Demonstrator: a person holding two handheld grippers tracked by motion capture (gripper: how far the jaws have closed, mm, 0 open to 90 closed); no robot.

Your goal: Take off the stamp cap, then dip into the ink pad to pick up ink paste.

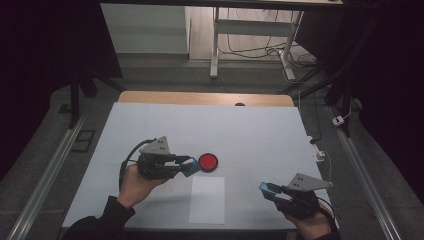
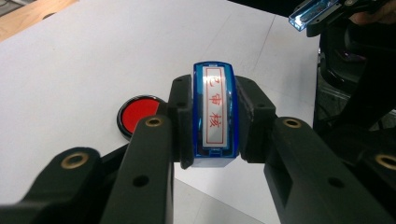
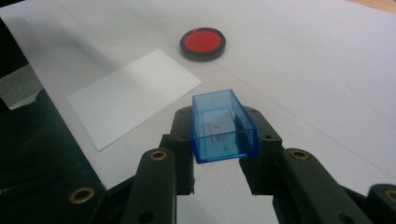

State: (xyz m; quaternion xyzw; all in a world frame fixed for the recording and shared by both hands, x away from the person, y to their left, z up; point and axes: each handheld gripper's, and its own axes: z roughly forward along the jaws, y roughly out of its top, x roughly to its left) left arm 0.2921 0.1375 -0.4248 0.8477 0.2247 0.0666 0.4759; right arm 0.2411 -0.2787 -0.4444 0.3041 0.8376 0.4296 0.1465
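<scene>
My left gripper [image 1: 189,166] [image 2: 215,121] is shut on a blue stamp [image 2: 215,114] whose white face carries red characters and points up toward the camera. It hovers just left of a round red ink pad [image 1: 208,161] [image 2: 137,113] [image 3: 203,43] on the white table. My right gripper [image 1: 268,189] [image 3: 223,135] is shut on the stamp's clear blue cap [image 3: 222,126], open end up, near the table's front right. A white sheet of paper [image 1: 207,199] [image 3: 133,93] lies flat between the two grippers, near the front edge.
The white table cover [image 1: 200,130] has a wooden edge [image 1: 205,98] at the back. Metal rails [image 1: 45,175] run along both sides on the floor. A desk frame and cables [image 1: 260,45] stand beyond the table. A dark sleeve [image 3: 37,154] shows at the left of the right gripper view.
</scene>
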